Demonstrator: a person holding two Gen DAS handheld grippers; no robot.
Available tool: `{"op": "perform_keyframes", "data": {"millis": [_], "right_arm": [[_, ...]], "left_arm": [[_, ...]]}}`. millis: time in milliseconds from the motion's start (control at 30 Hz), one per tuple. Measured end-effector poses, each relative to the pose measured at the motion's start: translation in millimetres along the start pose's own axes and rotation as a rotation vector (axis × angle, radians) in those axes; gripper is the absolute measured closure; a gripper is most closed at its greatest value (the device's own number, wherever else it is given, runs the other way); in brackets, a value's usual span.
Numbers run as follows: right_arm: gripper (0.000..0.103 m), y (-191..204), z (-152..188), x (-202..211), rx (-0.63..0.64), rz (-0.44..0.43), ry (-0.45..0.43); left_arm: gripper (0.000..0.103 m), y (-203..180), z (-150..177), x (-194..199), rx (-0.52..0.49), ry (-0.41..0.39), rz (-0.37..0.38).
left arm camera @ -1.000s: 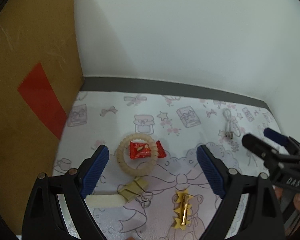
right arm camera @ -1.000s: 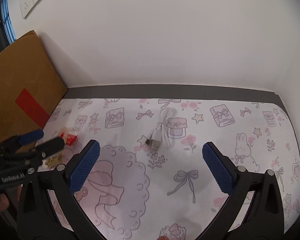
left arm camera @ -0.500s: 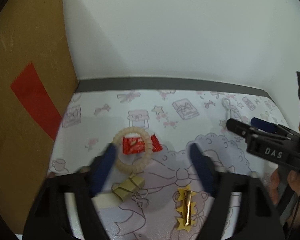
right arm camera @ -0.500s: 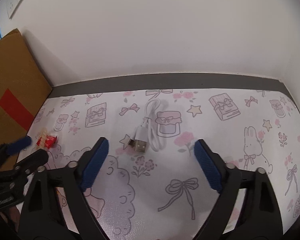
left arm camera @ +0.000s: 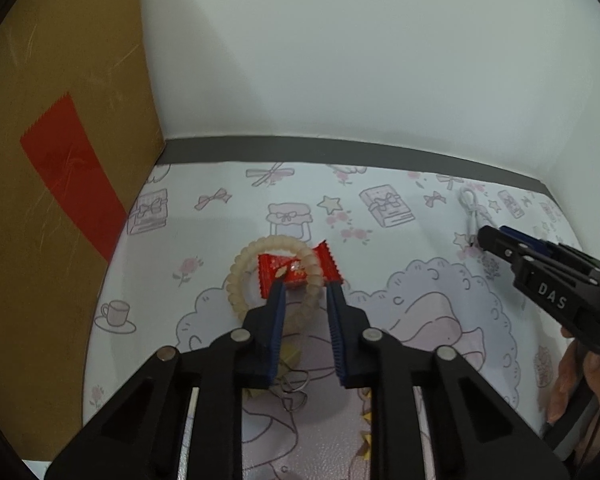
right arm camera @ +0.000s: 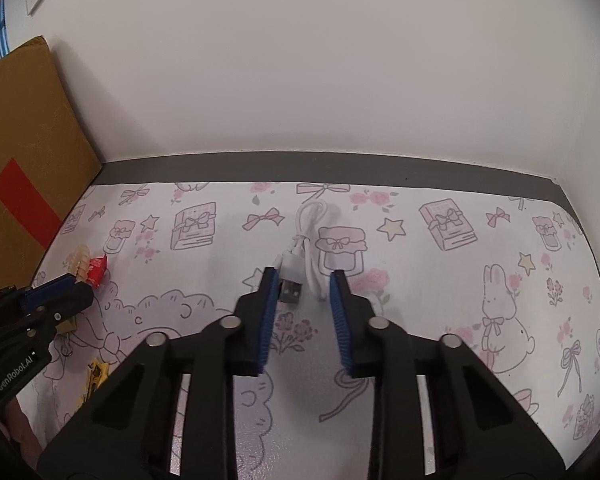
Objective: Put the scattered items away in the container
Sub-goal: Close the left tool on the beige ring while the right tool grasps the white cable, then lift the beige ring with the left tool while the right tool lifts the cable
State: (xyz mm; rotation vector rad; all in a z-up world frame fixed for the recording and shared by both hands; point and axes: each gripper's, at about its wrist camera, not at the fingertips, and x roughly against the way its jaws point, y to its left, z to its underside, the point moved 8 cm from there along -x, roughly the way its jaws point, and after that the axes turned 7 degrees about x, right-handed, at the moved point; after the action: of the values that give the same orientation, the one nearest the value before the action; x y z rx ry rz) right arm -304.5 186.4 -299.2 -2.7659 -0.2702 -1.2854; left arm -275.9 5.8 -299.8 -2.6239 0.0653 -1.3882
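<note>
Both jaws have narrowed from wide open a second ago and moved in on their targets. The left hand-held gripper (left arm camera: 305, 288) is now partly closed, its fingers straddling the near rim of the beige coil ring (left arm camera: 240, 276) beside the red snack packet (left arm camera: 296, 270), gripping nothing yet. The right hand-held gripper (right arm camera: 305, 280) brackets the white USB cable (right arm camera: 300, 256) on the tabletop (right arm camera: 420, 280), a gap remaining. Two grasps look imminent. The brown cardboard box (left arm camera: 60, 200) at the left is probably the container; its inside is hidden.
</note>
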Motion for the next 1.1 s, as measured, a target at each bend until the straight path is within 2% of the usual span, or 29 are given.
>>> {"op": "perform_keyframes", "data": {"millis": [200, 367, 700, 1100], "right_arm": [[0.088, 4, -1, -4, 0.017, 0.008, 0.004], [0.089, 5, -3, -6, 0.025, 0.018, -0.008], [0.089, 5, -7, 6, 0.041, 0.030, -0.051], [0.089, 1, -11, 18, 0.005, -0.004, -0.072]], "left_arm": [[0.091, -1, 1, -1, 0.006, 0.017, 0.018], [0.093, -2, -2, 5, 0.025, 0.010, 0.045], [0.093, -3, -7, 21, 0.050, -0.055, 0.105], [0.093, -7, -9, 30, 0.065, -0.052, 0.111]]}}
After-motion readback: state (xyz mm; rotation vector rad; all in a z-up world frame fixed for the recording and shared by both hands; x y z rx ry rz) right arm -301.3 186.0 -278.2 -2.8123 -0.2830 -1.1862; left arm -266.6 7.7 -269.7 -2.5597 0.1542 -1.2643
